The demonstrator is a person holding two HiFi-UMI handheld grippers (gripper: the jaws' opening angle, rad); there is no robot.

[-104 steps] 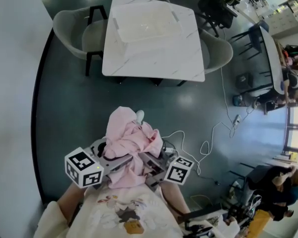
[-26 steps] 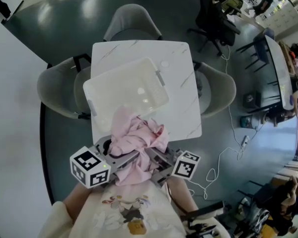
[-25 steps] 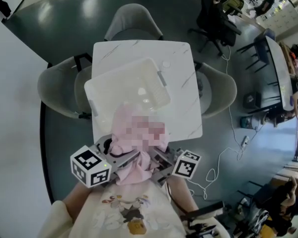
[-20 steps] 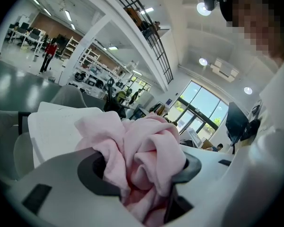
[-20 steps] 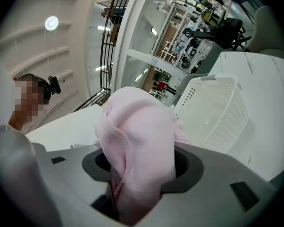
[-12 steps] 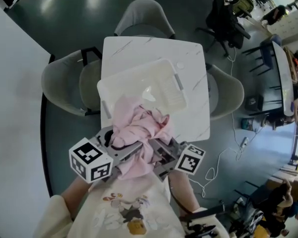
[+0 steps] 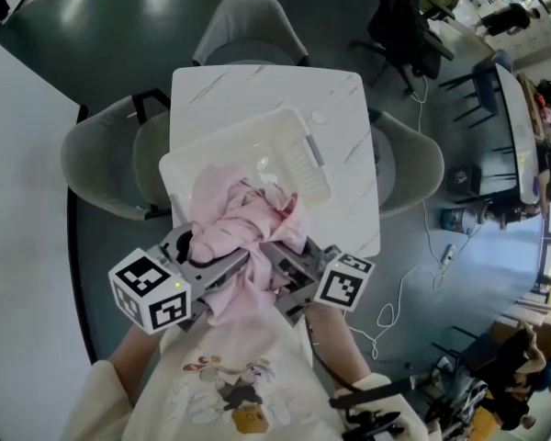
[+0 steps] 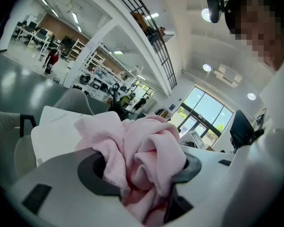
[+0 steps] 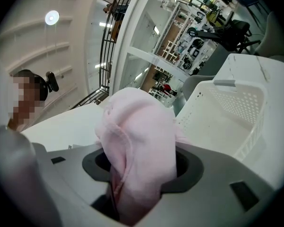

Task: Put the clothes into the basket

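A bundle of pink clothes (image 7: pixel 237 228) hangs between both grippers, at the near rim of the white basket (image 7: pixel 294 141) on the white marble table (image 7: pixel 340 99). My left gripper (image 7: pixel 222 269) is shut on the bundle; in the left gripper view the pink clothes (image 8: pixel 137 160) fill its jaws. My right gripper (image 7: pixel 277 269) is shut on the same bundle, and in the right gripper view the pink clothes (image 9: pixel 137 150) bulge up between its jaws. The basket (image 9: pixel 227 117) lies just ahead and to the right there. The fingertips are hidden under the cloth.
Grey chairs stand round the table: one at the far side (image 7: pixel 248 26), one at the left (image 7: pixel 101 163), one at the right (image 7: pixel 409 163). White cables (image 7: pixel 422 274) trail across the dark floor at the right. A white wall (image 7: pixel 18 246) runs along the left.
Both grippers have carried the pink bundle forward. It now overlaps the basket's near rim, where a second ago it hung at the table's near edge.
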